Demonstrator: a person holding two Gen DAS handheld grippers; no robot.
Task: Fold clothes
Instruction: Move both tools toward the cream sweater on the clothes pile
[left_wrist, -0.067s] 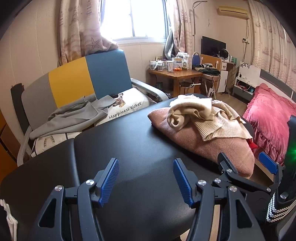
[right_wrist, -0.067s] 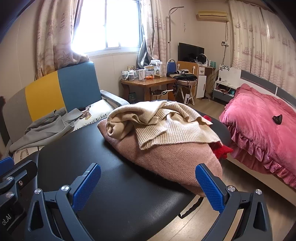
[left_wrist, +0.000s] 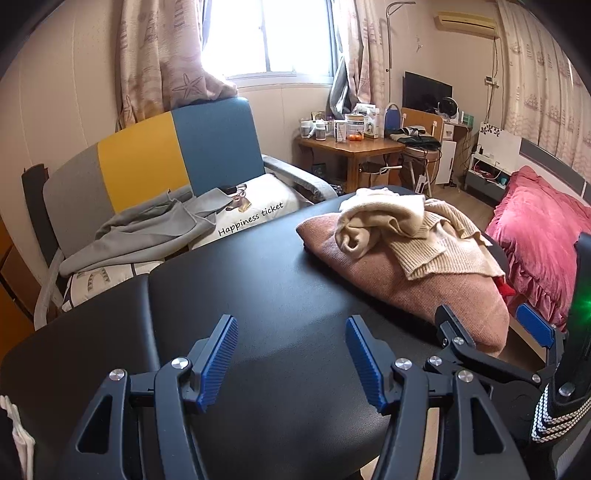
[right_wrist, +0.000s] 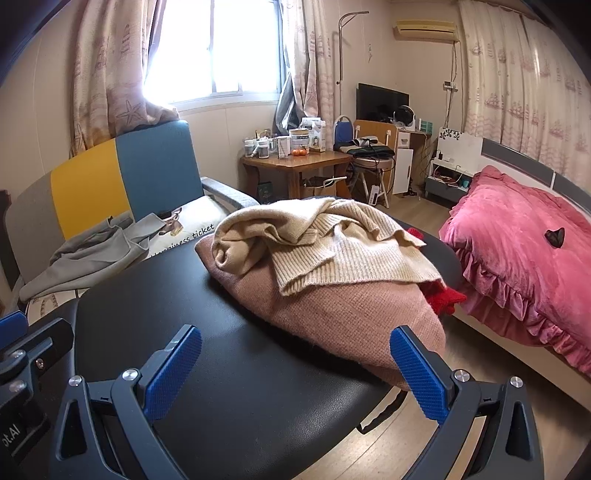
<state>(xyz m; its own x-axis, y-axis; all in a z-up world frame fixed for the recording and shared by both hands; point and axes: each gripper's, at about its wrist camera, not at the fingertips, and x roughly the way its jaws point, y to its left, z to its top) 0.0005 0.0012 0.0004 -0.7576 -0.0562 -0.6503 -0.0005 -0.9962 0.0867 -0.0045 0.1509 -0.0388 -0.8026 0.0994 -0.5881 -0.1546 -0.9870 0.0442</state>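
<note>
A heap of knitwear lies on the black padded table: a cream sweater on top of a dusty-pink one, with a bit of red cloth peeking out at the right. My left gripper hovers open over the bare table, left of the heap. My right gripper stands wide open just before the pink sweater's near end; its right fingertip overlaps the sweater's edge in the view. Nothing is between either pair of fingers. In the left wrist view the right gripper shows at the right edge.
A grey, yellow and blue armchair stands behind the table with a grey garment and a printed cushion on it. A wooden desk holds jars. A bed with a pink cover lies to the right.
</note>
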